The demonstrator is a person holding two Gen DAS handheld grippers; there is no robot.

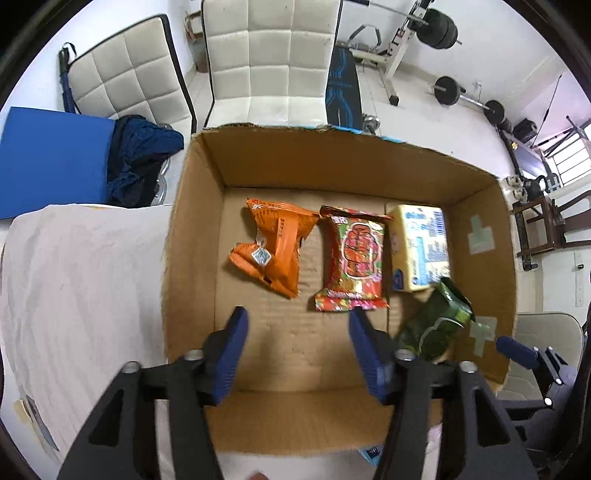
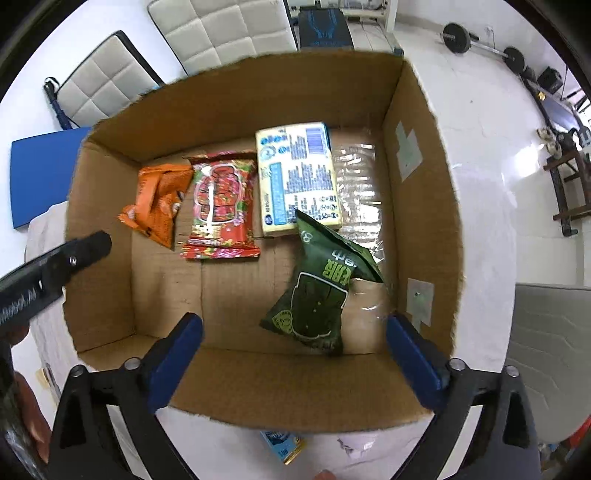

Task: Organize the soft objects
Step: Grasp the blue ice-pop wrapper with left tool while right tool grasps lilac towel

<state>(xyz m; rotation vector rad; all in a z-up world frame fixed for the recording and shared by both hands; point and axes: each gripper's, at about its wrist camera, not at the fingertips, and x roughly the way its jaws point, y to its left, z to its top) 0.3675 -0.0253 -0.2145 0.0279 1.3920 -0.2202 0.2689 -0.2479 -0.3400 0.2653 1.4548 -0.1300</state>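
Observation:
An open cardboard box [image 1: 192, 236] [image 2: 421, 184] holds an orange snack bag [image 1: 273, 247] [image 2: 159, 199], a red snack pack [image 1: 354, 258] [image 2: 221, 206], a yellow tissue pack [image 1: 417, 247] [image 2: 295, 173] and a dark green snack bag [image 1: 436, 325] [image 2: 321, 291]. The green bag is tilted against the tissue pack near the box's right side. My left gripper [image 1: 297, 321] is open and empty over the box's near floor. My right gripper [image 2: 293, 328] is open and empty just behind the green bag.
The box sits on a white cloth-covered table [image 1: 74, 280]. Padded white chairs [image 1: 269, 62], a blue board [image 1: 48, 158], dark blue fabric [image 1: 140, 155] and gym weights [image 1: 439, 26] stand behind. A small blue item [image 2: 282, 445] lies in front of the box.

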